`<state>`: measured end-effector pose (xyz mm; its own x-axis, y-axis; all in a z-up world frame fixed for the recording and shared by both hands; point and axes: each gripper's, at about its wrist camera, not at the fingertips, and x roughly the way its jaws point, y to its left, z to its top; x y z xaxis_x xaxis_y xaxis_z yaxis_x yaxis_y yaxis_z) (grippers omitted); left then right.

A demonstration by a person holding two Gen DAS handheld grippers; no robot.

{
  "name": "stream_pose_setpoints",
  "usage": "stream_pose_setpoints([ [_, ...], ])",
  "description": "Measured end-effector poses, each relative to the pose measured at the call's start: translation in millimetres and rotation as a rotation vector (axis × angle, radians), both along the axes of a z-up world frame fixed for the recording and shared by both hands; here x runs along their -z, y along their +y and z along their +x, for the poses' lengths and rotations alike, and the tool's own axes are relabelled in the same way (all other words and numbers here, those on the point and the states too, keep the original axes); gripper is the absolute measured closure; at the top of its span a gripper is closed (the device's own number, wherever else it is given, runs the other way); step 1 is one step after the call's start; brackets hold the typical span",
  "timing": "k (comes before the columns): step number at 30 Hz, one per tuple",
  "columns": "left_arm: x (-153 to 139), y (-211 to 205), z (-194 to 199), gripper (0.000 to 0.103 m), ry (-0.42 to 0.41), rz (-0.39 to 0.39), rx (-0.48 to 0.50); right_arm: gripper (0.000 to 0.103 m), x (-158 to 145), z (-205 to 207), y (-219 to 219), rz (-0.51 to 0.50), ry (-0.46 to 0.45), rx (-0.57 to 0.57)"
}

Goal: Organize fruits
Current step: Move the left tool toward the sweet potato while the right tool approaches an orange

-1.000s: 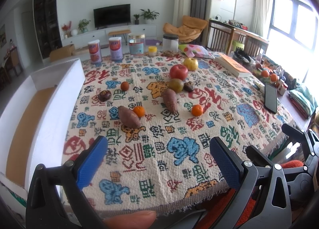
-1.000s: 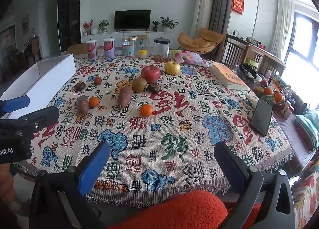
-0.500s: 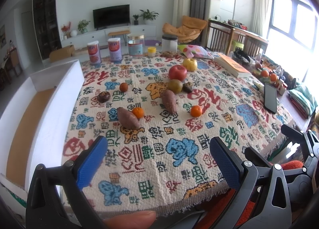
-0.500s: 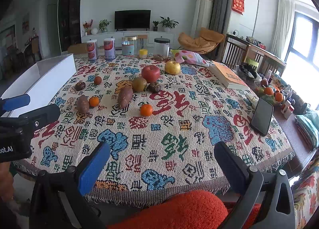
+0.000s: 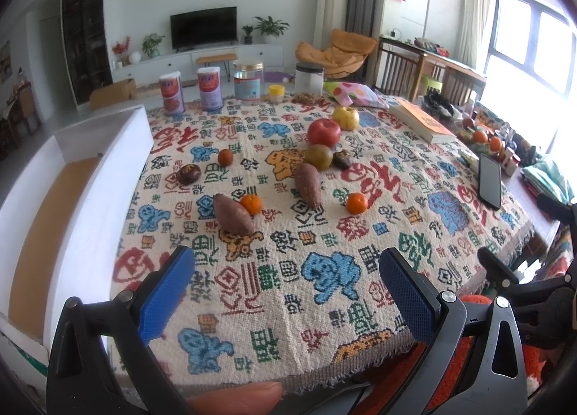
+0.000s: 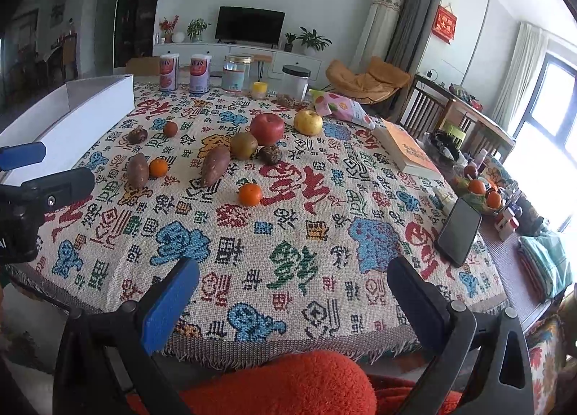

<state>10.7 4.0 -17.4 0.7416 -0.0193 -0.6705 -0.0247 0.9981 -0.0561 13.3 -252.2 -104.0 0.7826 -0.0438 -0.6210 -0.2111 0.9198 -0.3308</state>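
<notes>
I hold both tongs, left tongs (image 5: 285, 270) and right tongs (image 6: 292, 281), spread and empty over the near edge of the surface (image 6: 324, 252); the fruits (image 6: 267, 129) lie scattered mid-cloth beside the white box (image 5: 108, 177).

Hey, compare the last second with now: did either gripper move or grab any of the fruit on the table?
Almost nothing changed. The left hand-held gripper and right hand-held gripper hang open at the table's near edge, holding nothing; the views shifted only slightly. The red apple, sweet potatoes and tangerines lie where they were, and the white box is unmoved.
</notes>
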Motion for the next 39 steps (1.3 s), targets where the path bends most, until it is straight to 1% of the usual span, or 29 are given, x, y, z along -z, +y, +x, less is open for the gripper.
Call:
stream_pose_setpoints([
  [2,4,0,3,0.001,0.011,-0.008,-0.006,0.0,-10,5,-8,-0.266,-0.066,0.046],
  [3,7,1,5,0.001,0.019,-0.014,-0.006,0.0,-16,9,-14,-0.364,-0.075,0.059],
  [4,10,0,6,0.001,0.03,-0.019,-0.006,0.0,-20,14,-19,-0.432,-0.057,0.061],
  [5,13,-1,7,0.001,0.041,-0.023,-0.006,0.0,-21,19,-22,-0.49,-0.02,0.053],
  [6,17,-1,9,0.001,0.052,-0.029,-0.007,0.0,-20,23,-22,-0.528,0.02,0.029],
  [7,20,0,10,0.001,0.062,-0.033,-0.01,0.0,-18,26,-21,-0.526,0.059,-0.011],
  [8,24,0,12,0.001,0.071,-0.035,-0.015,0.0,-17,29,-18,-0.467,0.095,-0.058],
  [9,27,3,14,0.001,0.079,-0.035,-0.023,0.0,-16,32,-15,-0.36,0.12,-0.094],
  [10,32,7,16,0.001,0.085,-0.03,-0.035,0.0,-14,37,-12,-0.25,0.127,-0.108],
  [12,43,14,21,0.001,0.1,-0.018,-0.067,0.0,-5,41,-7,-0.031,0.103,-0.121],
  [13,50,18,24,0.001,0.109,-0.012,-0.083,0.0,2,42,-4,0.096,0.077,-0.123],
  [15,64,24,31,0.001,0.128,0.012,-0.119,0.0,18,47,0,0.29,0.055,-0.091],
  [16,72,27,35,0.001,0.136,0.027,-0.134,0.0,27,51,0,0.359,0.066,-0.071],
  [17,79,29,38,0.001,0.143,0.044,-0.147,0.0,36,54,2,0.408,0.081,-0.054],
  [18,86,31,41,0.001,0.146,0.06,-0.157,0.0,44,58,4,0.428,0.098,-0.039],
  [20,98,33,47,0.001,0.153,0.078,-0.173,0.0,51,61,9,0.408,0.113,-0.024],
  [22,108,35,53,0.001,0.168,0.081,-0.182,0.0,51,63,10,0.409,0.109,-0.025],
  [24,116,35,58,0.001,0.186,0.08,-0.185,0.0,50,63,5,0.389,0.088,0.001],
  [27,124,34,66,0.001,0.213,0.086,-0.184,0.0,53,64,6,0.366,0.107,0.015],
  [30,131,36,71,0.001,0.234,0.065,-0.185,0.0,54,62,9,0.341,0.096,0.011],
  [33,135,39,72,0.0,0.221,0.016,-0.195,0.0,55,61,11,0.321,0.092,0.007],
  [39,135,39,72,0.0,0.237,0.013,-0.193,0.0,57,63,9,0.322,0.098,0.024],
])
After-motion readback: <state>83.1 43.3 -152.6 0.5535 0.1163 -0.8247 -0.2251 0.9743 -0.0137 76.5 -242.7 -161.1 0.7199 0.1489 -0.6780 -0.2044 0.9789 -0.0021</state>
